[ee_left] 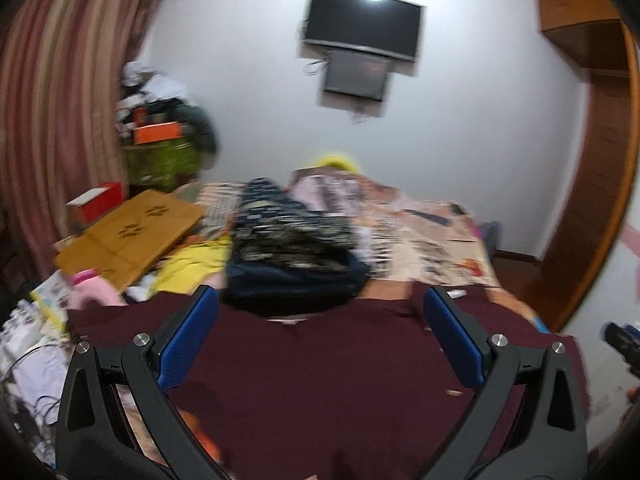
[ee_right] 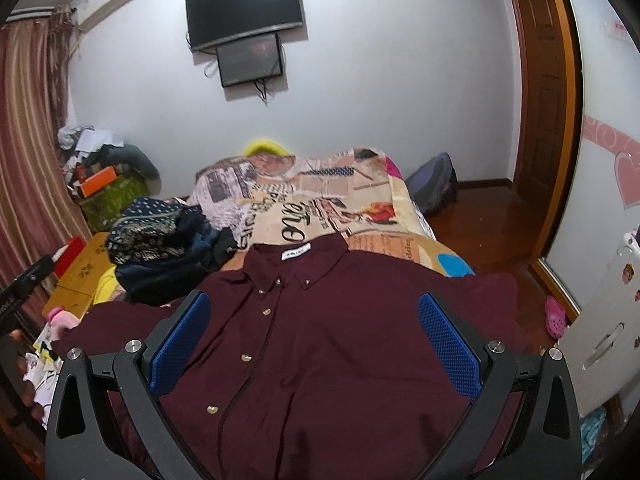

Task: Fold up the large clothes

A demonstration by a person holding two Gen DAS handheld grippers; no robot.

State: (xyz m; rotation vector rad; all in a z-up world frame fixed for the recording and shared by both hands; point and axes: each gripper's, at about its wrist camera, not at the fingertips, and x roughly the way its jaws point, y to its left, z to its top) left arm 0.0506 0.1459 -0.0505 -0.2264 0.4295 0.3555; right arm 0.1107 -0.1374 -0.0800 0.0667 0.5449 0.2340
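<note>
Maroon button-up shirt (ee_right: pixel 332 344) lies spread flat, front up, on the near end of the bed (ee_right: pixel 384 248), collar toward the far end, white neck label showing, gold buttons running down the placket. One sleeve runs off toward the bed's left edge. The shirt's right side reaches the bed's right edge.

Left side of bed: wooden lap tray (ee_left: pixel 128 236) tilted at the left edge, red box (ee_left: pixel 96 200) just behind it, yellow cloth (ee_left: pixel 196 260) just beside the tray, pink item (ee_left: pixel 90 292) near the near-left corner. Pile of dark patterned clothes (ee_right: pixel 164 248) sits left of centre, touching the shirt's collar-side shoulder area. Patterned newsprint blanket (ee_right: pixel 304 204) covers the rest of the bed out to the far end.

Left gripper (ee_left: pixel 320 312) hovers over the shirt body, blue pads wide apart, nothing between them; this view is motion-blurred. Right gripper (ee_right: pixel 314 320) also hangs over the shirt, blue pads spread wide, empty, the button placket between the fingers in view. Cannot tell whether either gripper touches the fabric.

Background: striped curtain (ee_right: pixel 24 168) at left, TV (ee_right: pixel 244 8) on the wall with a smaller screen (ee_right: pixel 250 60) below it, wooden door (ee_right: pixel 548 92) at right, pink clog (ee_right: pixel 556 316) on the floor by the bed's right edge.
</note>
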